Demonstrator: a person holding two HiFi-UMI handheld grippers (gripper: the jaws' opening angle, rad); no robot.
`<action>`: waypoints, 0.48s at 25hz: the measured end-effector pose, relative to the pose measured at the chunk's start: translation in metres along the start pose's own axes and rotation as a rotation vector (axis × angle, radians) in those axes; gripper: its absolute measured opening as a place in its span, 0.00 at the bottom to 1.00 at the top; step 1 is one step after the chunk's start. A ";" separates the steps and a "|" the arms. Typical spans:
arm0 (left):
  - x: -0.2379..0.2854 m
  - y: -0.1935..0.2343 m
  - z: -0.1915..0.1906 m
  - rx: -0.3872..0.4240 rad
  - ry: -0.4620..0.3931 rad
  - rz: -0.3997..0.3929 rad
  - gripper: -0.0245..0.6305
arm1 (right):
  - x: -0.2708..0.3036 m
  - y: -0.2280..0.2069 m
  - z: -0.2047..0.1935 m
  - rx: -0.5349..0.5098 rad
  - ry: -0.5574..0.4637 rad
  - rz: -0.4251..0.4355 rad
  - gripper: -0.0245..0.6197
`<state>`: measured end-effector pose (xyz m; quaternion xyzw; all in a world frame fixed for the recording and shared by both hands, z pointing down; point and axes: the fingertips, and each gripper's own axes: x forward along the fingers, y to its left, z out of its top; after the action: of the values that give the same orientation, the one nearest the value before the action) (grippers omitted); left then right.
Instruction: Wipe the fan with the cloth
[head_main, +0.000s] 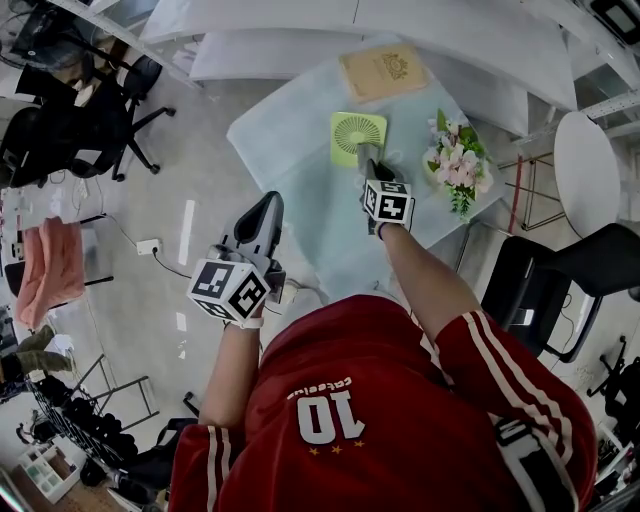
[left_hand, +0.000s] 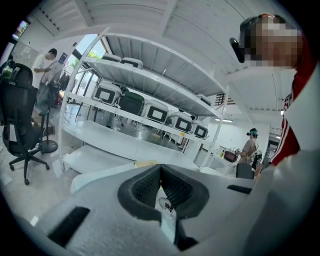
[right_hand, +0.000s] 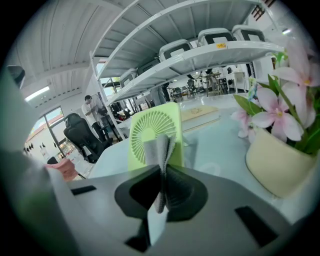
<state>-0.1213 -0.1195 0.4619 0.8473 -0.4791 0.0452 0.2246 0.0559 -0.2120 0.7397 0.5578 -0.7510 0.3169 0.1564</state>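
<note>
Cloth (right_hand: 161, 150), grey and folded, is pinched between the closed jaws of the right gripper (right_hand: 162, 175), just in front of the green fan (right_hand: 155, 132). The fan sits on the pale table (head_main: 290, 130) near a pot of pink flowers (right_hand: 275, 165). The left gripper (left_hand: 160, 175) has its jaws pressed together on nothing and is held over the floor, off the table's left side.

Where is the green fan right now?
In the head view the fan is on the table, just ahead of the right gripper and its cloth, with the flowers to its right and a book beyond it.
</note>
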 end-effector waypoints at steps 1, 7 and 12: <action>0.000 0.000 0.000 -0.001 0.000 0.000 0.04 | 0.000 -0.001 0.000 0.000 0.000 -0.001 0.05; 0.003 -0.003 -0.002 -0.004 -0.001 -0.003 0.04 | -0.002 -0.007 -0.001 -0.004 0.004 -0.008 0.05; 0.006 -0.006 -0.003 -0.010 -0.005 -0.005 0.04 | -0.005 -0.012 -0.002 -0.005 0.008 -0.013 0.05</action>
<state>-0.1124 -0.1200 0.4642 0.8475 -0.4779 0.0402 0.2276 0.0689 -0.2087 0.7422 0.5609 -0.7477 0.3160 0.1628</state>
